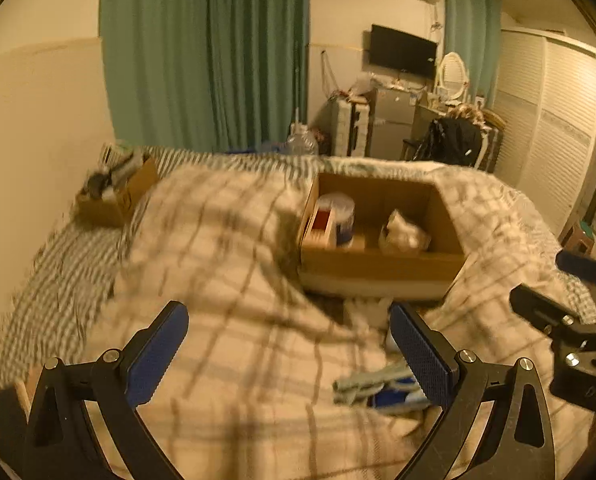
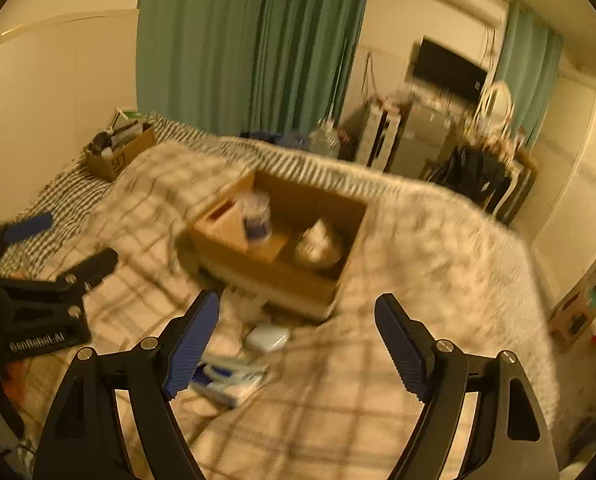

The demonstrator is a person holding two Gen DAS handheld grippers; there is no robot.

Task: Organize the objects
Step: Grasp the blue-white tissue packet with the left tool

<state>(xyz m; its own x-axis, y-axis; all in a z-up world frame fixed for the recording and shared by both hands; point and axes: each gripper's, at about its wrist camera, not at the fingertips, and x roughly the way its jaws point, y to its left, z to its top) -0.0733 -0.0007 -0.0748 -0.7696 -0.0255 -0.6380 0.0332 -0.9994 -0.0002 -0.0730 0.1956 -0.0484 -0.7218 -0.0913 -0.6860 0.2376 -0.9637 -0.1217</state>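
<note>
An open cardboard box [image 1: 378, 266] sits on the checked blanket and holds a round tin [image 1: 340, 216], a small wooden box and a crumpled white bag [image 1: 404, 232]. In front of it lie a blue-and-white packet [image 1: 378, 390] and a small white case [image 2: 268, 336]. My left gripper [image 1: 288, 312] hovers open over the blanket, with the packet by its right pad. My right gripper [image 2: 298, 304] is open too, short of the box [image 2: 266, 276], with the packet [image 2: 230, 380] at its left pad. Nothing is between either pair of jaws. Each gripper shows in the other's view [image 1: 538, 276] [image 2: 82, 236].
A second carton [image 1: 114, 196] full of items stands at the bed's far left by the wall. Green curtains [image 1: 206, 56] hang behind the bed. Beyond the bed are a water jug, a small fridge [image 1: 392, 124], a chair with dark clothes and white wardrobe doors [image 1: 550, 128].
</note>
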